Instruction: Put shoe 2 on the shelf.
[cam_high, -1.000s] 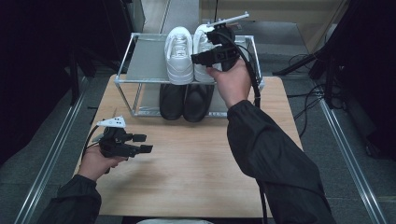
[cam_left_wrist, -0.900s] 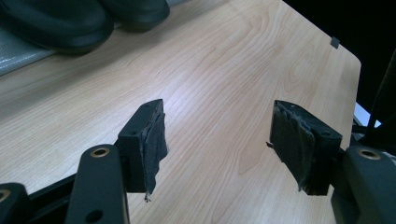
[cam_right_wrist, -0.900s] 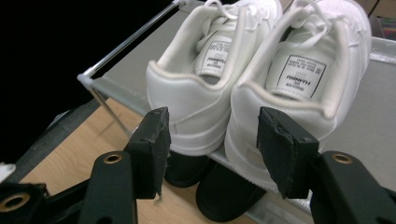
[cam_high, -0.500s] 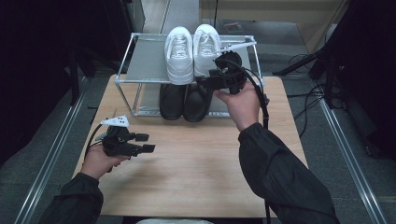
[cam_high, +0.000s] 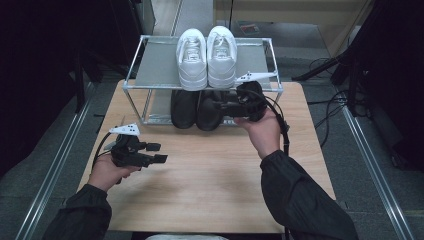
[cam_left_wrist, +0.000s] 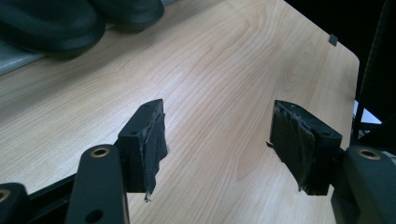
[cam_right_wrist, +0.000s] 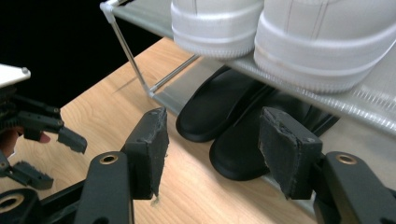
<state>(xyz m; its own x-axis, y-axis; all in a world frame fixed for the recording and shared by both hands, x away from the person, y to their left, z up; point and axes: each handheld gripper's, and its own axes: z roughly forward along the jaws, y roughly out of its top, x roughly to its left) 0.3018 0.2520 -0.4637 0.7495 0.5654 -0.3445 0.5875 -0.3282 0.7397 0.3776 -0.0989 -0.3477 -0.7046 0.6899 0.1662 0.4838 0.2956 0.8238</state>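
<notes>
A pair of white sneakers (cam_high: 206, 56) stands on the top shelf of a metal rack (cam_high: 131, 75), heels toward me. Below them, a pair of black shoes (cam_high: 196, 109) sits on the lower shelf. My right gripper (cam_high: 216, 111) is open at lower-shelf level, just in front of the right black shoe. In the right gripper view, the right gripper (cam_right_wrist: 210, 135) has the black shoes (cam_right_wrist: 233, 126) beyond its open jaws and the white sneakers (cam_right_wrist: 285, 32) above. My left gripper (cam_high: 157, 153) is held open over the table's left side. In its own view the left gripper (cam_left_wrist: 217, 135) is empty.
The wooden table (cam_high: 210, 175) has bare room in front of the rack. The rack's thin metal legs (cam_right_wrist: 133, 58) and shelf edge frame the shoes. The left half of the top shelf (cam_high: 155, 65) is bare. Cables (cam_high: 325, 100) lie on the floor at the right.
My right gripper came down from beside the white sneakers on the top shelf to the level of the black shoes. The left gripper stayed put.
</notes>
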